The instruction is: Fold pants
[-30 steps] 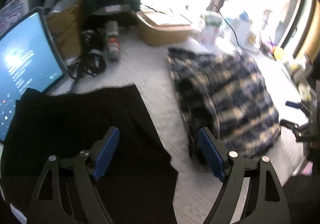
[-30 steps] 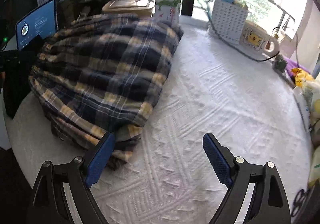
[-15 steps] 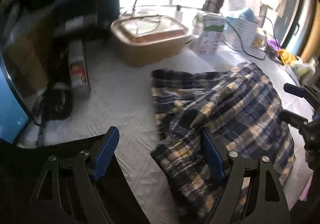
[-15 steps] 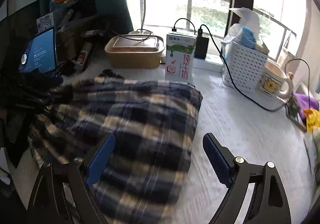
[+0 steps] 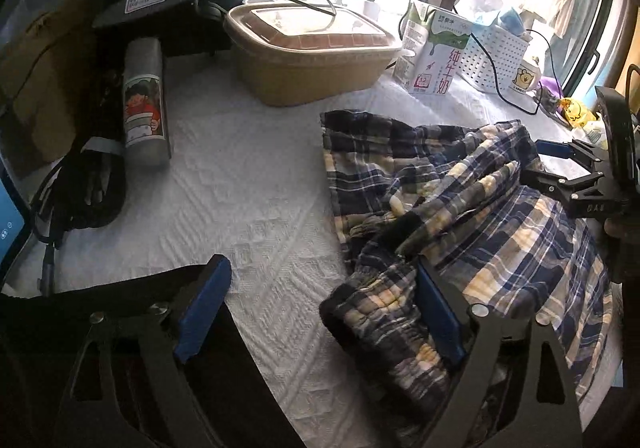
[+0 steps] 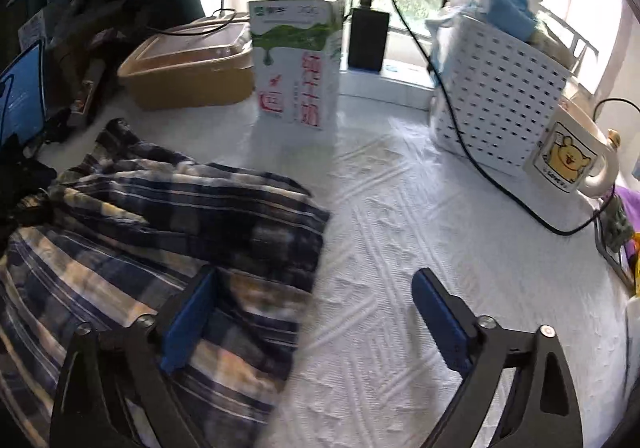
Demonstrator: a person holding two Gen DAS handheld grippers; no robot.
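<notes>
Both wide-open grippers, left [image 5: 320,312] and right [image 6: 312,312], are coming closer | crumpled blue-and-yellow plaid pants [image 5: 460,216] are lying bunched, waiting for smoothing.

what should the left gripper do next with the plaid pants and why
Probably ease the left gripper down and right to pinch the bunched near edge of the pants. Both it and the right gripper are open and empty, and the pants lie crumpled on the white cloth.

White textured tablecloth [image 5: 260,208] carries plaid pants [image 5: 460,216], milk carton [image 6: 296,64], basket [image 6: 500,104].
</notes>
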